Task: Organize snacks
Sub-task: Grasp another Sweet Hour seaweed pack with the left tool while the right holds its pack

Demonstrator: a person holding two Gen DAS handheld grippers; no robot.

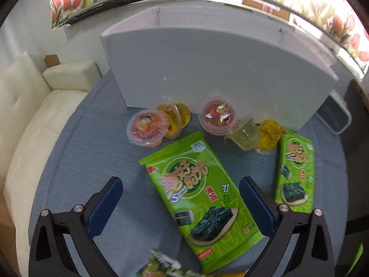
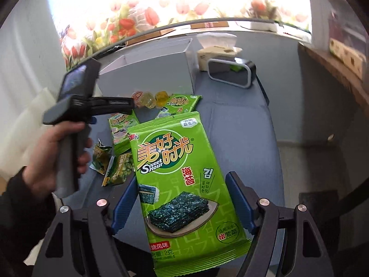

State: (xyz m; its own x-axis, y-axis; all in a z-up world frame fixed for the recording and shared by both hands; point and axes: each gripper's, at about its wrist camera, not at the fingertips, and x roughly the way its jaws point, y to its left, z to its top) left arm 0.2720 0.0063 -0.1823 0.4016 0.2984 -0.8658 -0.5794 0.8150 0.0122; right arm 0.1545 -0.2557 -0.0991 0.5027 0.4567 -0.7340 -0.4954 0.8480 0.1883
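While your right tool (image 2: 182, 205) pinches flat green seaweed packet (image 2: 182, 184), your left tool (image 1: 181, 198) gapes wide over second packet (image 1: 203, 198); jelly cups (image 1: 147, 127) at twelve o'clock.

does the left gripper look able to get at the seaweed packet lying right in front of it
Probably yes: the left gripper is open above the seaweed packet, which lies flat on the blue cloth with nothing over it; the jelly cups sit farther back.

Four green seaweed snack packets show in the right wrist view: one large in front (image 2: 184, 184), one behind left (image 2: 122, 129), two at the back (image 2: 183, 102). Five jelly cups (image 1: 147, 127) lie by one grey box (image 1: 207, 69). Two small crumpled wrappers (image 2: 110, 164).
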